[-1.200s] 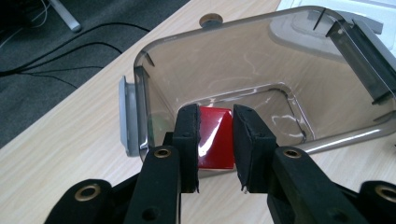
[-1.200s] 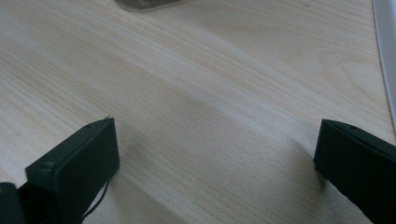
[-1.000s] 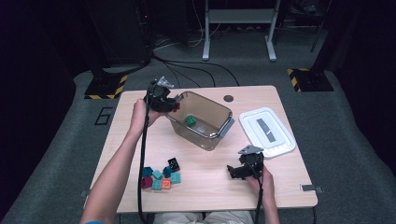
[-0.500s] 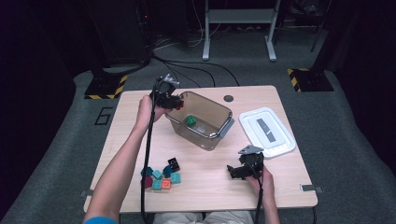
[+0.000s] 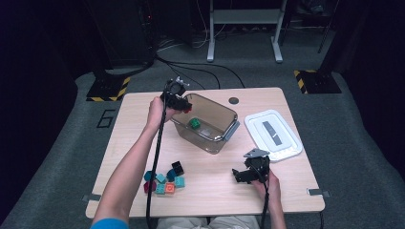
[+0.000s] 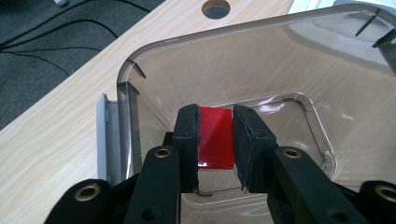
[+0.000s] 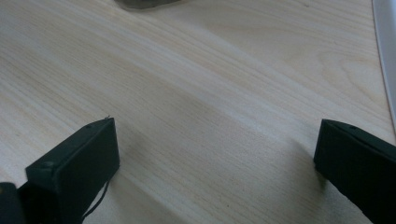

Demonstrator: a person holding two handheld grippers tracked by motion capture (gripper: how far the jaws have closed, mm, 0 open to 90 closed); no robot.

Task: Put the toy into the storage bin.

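My left gripper hovers over the near-left corner of the clear plastic bin, shut on a red block that sits squarely between its pads, above the bin's inside. A green cube lies on the bin's floor. Near the table's front, right of centre, my right gripper rests low over bare wood with its jaws wide apart and nothing between them.
A cluster of several coloured cubes lies at the front left of the table. A white lid rests to the right of the bin. A round cable hole sits near the far edge.
My left gripper has moved right and slightly down with the red block, from beside the bin's left rim to over its opening. The right gripper has stayed put.
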